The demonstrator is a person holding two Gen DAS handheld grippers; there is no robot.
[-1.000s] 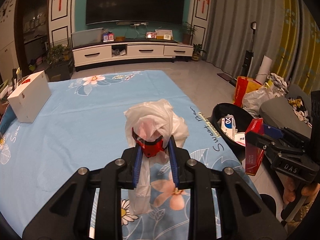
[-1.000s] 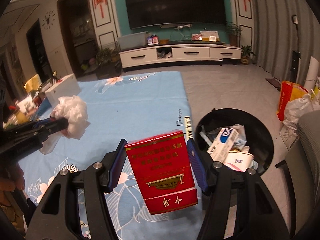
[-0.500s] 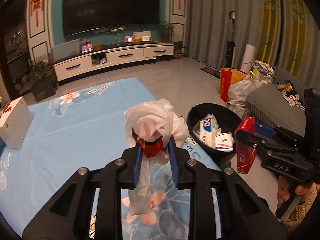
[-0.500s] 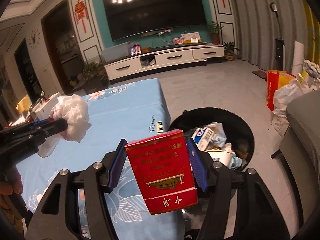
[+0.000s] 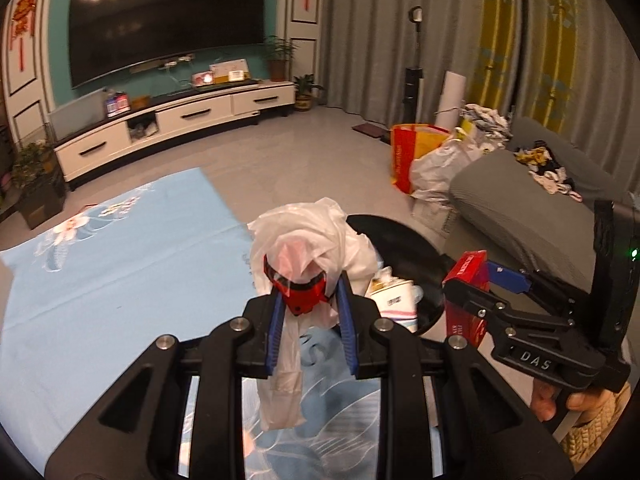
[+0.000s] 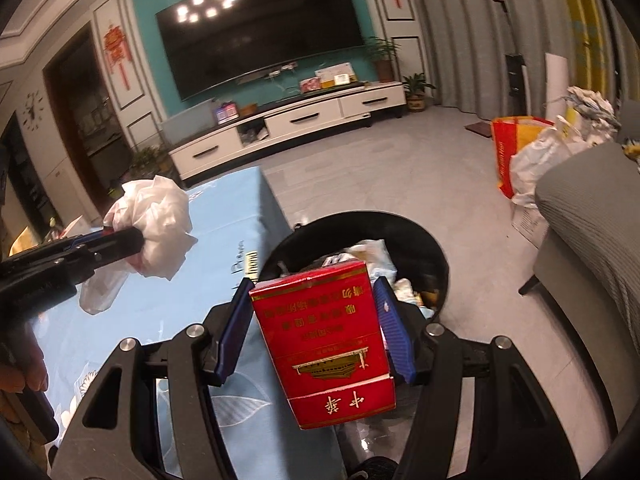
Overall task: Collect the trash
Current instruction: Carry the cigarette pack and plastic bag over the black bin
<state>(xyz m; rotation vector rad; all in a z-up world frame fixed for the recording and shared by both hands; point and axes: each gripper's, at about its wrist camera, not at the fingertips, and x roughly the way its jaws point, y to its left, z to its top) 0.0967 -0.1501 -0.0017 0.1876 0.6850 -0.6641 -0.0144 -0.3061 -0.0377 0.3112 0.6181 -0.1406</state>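
A crumpled white plastic bag was pinched by the left gripper; a red carton was clamped by the right gripper above the black bin

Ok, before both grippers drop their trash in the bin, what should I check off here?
1. Right gripper shut on red box: ok.
2. Left gripper shut on plastic bag: ok.
3. Red box over the bin: ok.
4. Bag over the bin: not ok, it hangs above the table.
5. Room left in the bin: cannot tell, trash already lies inside.
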